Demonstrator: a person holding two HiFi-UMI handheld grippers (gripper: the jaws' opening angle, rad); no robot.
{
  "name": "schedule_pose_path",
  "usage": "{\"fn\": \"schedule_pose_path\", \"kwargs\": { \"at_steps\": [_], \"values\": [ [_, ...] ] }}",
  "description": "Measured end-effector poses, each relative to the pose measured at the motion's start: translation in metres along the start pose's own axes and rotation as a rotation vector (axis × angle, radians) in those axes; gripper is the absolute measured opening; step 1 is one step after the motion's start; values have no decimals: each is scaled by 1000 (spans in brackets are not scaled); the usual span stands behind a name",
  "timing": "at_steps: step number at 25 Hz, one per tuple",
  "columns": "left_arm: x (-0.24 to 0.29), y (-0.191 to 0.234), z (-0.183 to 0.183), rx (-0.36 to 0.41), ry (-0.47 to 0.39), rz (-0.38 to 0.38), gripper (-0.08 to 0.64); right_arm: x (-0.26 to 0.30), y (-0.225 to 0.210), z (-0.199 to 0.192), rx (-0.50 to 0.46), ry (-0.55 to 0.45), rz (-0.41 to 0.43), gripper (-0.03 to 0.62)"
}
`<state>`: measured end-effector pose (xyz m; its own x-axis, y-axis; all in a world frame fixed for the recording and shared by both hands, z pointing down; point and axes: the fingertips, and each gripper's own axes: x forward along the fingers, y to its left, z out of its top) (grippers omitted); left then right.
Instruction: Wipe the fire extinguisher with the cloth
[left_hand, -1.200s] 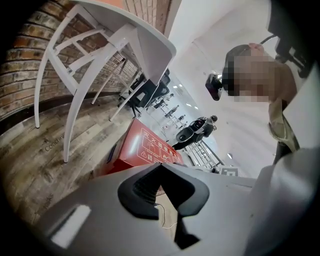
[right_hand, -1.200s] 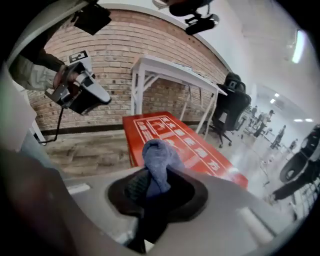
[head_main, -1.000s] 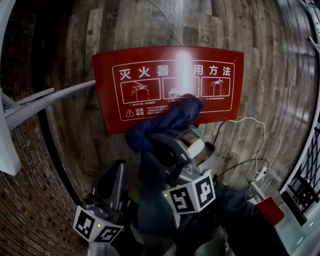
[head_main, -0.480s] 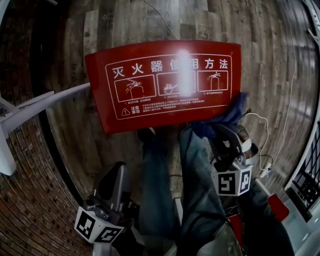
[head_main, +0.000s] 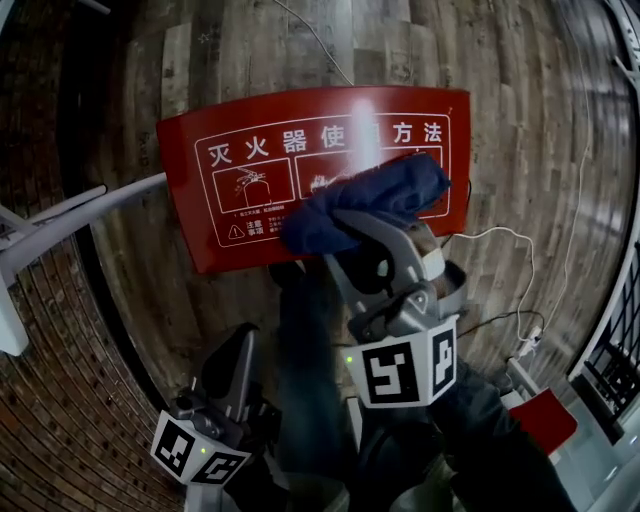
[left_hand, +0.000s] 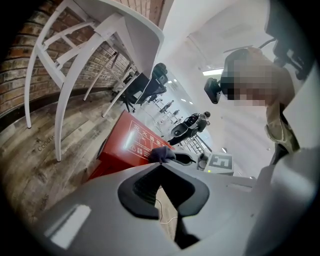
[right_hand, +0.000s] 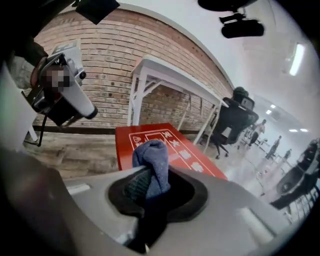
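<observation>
Extinguisher box (head_main: 220, 215): red, lying on the plank floor (head_main: 250, 40) with its white-printed instruction face up. In the right gripper view (right_hand: 125, 145) it sits just ahead of the tongs, with the brick wall (right_hand: 100, 60) behind it.
Cloth (head_main: 370, 200): dark blue and bunched. In the head view it covers the right half of the box's printed face. Whether it presses on the face cannot be told.
Right tongs (head_main: 365, 228): partly closed and clamped on the cloth. In the right gripper view (right_hand: 150, 172) the cloth (right_hand: 152, 160) fills the gap between the jaws and bulges out past the tips. The tongs point down at the box.
Left tongs (head_main: 238, 345): low at the left of the head view, on the near side of the box and apart from it. In the left gripper view (left_hand: 161, 162) the jaw tips meet and nothing is between them.
Left gripper view, background: the box (left_hand: 125, 145) with the cloth (left_hand: 161, 154) at its near top edge.
White table (right_hand: 165, 70): stands against the brick wall, behind the box.
Cable (head_main: 500, 240): thin and white, on the floor to the right of the box.
</observation>
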<state>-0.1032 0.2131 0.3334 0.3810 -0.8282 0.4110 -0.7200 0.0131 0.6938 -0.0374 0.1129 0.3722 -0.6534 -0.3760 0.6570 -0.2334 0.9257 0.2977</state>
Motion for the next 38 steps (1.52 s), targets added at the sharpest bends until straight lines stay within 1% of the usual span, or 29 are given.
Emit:
{"fn": "schedule_pose_path", "kwargs": {
  "at_steps": [2,4,6,9,10,11,13,15,16,18,19,20,22,23,24,27,28,30,32,34,36,38],
  "values": [
    [4,-3,-1,-1,3,-2,5,17,19,25,-84,-44,82,63],
    [5,-5,-1,-2,1,2,5,25,26,35,-149,-86,132,63],
    [5,-5,1,-2,-8,8,5,27,14,33,-155,-125,132,64],
    [7,-3,0,-7,-24,8,5,24,-29,25,-127,-183,60,65],
    [8,-4,-1,-12,-25,5,5,21,-44,21,-98,-192,33,66],
    [9,-5,0,-19,-25,1,5,17,-55,13,-42,-180,11,66],
    [6,-13,8,-30,-29,-8,5,8,-64,-7,86,-104,-8,66],
    [3,-24,21,-20,-34,-21,5,-2,-68,-18,153,-41,-12,67],
    [5,-30,28,-3,-33,-34,5,-5,-75,-17,174,-41,-22,69],
    [9,-43,41,42,-11,-68,5,-6,-93,-5,192,-93,-50,71],
    [9,-51,45,60,7,-81,5,-3,-97,3,193,-106,-45,75],
    [5,-58,46,72,26,-90,5,-2,-95,8,189,-97,-30,80],
    [-6,-73,46,77,56,-100,5,-4,-88,11,171,-60,-8,86],
    [-9,-80,48,76,66,-106,5,-6,-88,9,176,-41,-7,92],
    [-11,-85,51,75,74,-113,5,-10,-88,4,209,-22,-2,100],
    [-15,-103,56,66,96,-138,5,-24,-80,-15,383,39,57,160],
    [-17,-109,57,58,102,-145,5,-30,-74,-19,413,54,73,174],
    [-22,-119,59,42,106,-154,5,-41,-65,-23,423,68,76,176],
    [-28,-128,65,38,102,-161,5,-53,-68,-17,425,43,44,176],
    [-37,-140,75,47,94,-166,5,-69,-77,-6,430,-5,1,176],
    [-54,-153,87,57,84,-164,5,-91,-85,13,440,-71,-29,176],
    [-78,-166,98,71,67,-152,5,-116,-88,35,471,-152,-56,176]
  ]
}}
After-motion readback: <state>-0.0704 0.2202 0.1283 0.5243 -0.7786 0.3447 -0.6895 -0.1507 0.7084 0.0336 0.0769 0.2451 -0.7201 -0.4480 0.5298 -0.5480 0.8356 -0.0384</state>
